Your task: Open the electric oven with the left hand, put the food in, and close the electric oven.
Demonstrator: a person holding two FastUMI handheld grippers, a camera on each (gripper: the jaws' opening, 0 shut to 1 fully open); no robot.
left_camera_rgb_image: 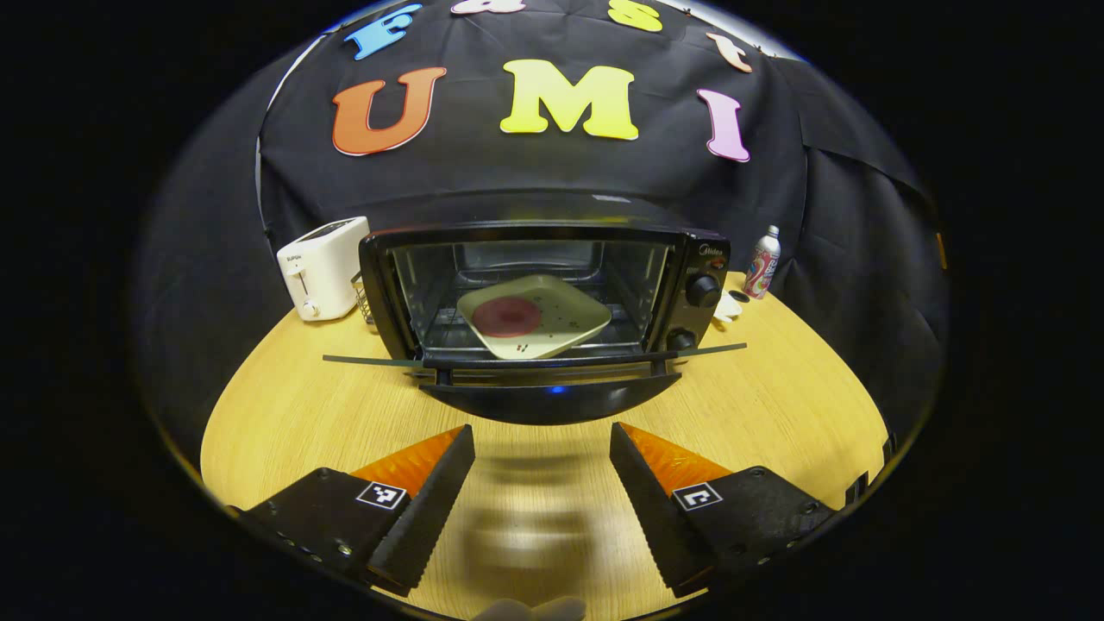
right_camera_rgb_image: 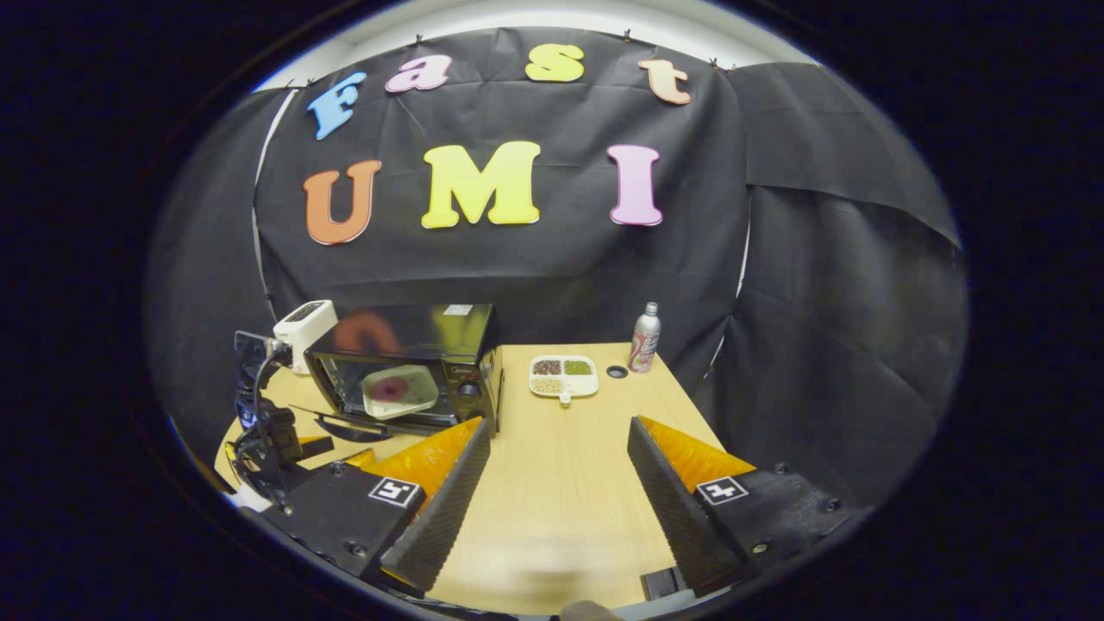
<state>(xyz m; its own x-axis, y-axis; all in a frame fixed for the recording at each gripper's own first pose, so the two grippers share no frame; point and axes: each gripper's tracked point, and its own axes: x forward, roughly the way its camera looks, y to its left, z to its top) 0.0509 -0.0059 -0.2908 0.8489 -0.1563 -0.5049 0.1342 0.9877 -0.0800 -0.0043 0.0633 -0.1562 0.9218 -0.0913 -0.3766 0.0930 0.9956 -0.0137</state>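
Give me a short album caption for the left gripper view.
Open fingers face the electric oven, its door down and a plate of food on the rack inside.

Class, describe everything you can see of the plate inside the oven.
The plate is squarish with rounded corners, pale cream, and looks like plastic or ceramic. A round dark-red patch of food lies left of its centre, with tiny specks near its front edge. It rests on the rack inside the oven, whose door hangs open. Neither gripper touches it.
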